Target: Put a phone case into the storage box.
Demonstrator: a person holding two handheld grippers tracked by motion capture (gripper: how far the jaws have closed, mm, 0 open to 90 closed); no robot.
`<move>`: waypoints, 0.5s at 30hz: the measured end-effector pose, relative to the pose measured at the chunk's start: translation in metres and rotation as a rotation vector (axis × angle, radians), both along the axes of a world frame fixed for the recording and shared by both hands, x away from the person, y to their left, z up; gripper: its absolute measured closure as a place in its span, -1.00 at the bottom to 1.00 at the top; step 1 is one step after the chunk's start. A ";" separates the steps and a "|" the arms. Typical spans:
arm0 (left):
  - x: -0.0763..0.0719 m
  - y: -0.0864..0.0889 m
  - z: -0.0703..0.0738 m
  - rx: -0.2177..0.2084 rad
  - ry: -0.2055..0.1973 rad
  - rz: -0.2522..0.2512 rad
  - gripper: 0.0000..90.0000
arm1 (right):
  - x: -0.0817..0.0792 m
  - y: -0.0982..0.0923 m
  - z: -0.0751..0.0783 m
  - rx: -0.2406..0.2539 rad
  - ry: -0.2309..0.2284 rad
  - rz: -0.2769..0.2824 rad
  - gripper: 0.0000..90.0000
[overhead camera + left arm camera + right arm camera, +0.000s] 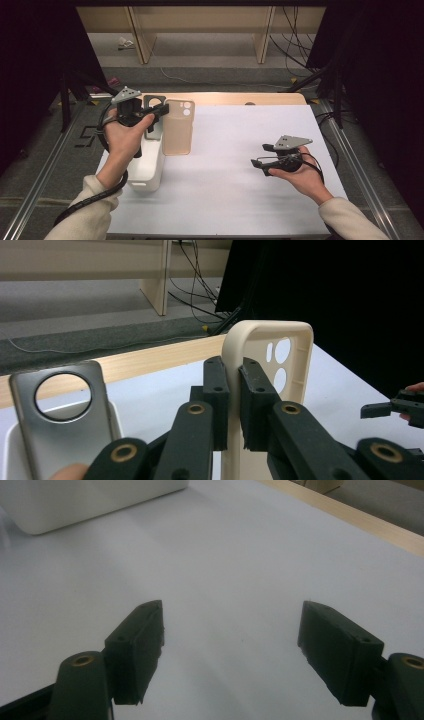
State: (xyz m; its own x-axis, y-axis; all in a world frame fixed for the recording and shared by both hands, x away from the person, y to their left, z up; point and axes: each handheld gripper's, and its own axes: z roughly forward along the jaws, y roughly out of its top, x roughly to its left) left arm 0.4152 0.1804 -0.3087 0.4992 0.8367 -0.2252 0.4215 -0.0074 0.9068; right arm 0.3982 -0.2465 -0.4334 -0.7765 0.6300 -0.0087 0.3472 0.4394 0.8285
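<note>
The right claw (259,156) hovers low over the white surface (235,180), jaws wide apart with nothing between them. Farther off, the left claw (161,111) pinches the edge of a beige plastic phone case (178,131) — held upright, just beside a white rectangular bin (149,172).

In the left gripper view, the beige phone case's (270,355) lower end is hidden behind the jaws.

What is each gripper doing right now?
Left gripper: shut on the beige phone case, gripping its edge.
Right gripper: open, nothing between its jaws.
</note>
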 end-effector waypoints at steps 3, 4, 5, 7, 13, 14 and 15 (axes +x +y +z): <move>0.000 0.004 0.001 -0.003 -0.001 0.008 0.85 | 0.000 0.000 0.000 0.002 -0.001 -0.001 -0.39; 0.000 0.006 0.001 -0.002 -0.002 0.009 0.85 | 0.000 0.000 0.000 0.003 0.001 -0.001 -0.39; -0.001 0.007 0.002 -0.003 -0.001 0.011 0.85 | 0.000 0.000 0.000 0.001 0.001 0.000 -0.39; -0.001 0.009 0.002 0.000 -0.002 0.012 0.85 | 0.000 0.000 0.000 0.001 0.002 -0.001 -0.39; 0.000 0.018 0.003 -0.001 -0.003 0.027 0.85 | 0.001 -0.002 0.001 0.008 -0.003 -0.013 -0.39; 0.001 0.019 0.002 0.000 -0.002 0.031 0.85 | 0.001 -0.002 0.001 0.010 -0.003 -0.015 -0.39; 0.001 0.021 0.003 0.001 -0.002 0.034 0.85 | 0.001 -0.002 0.001 0.012 -0.004 -0.017 -0.39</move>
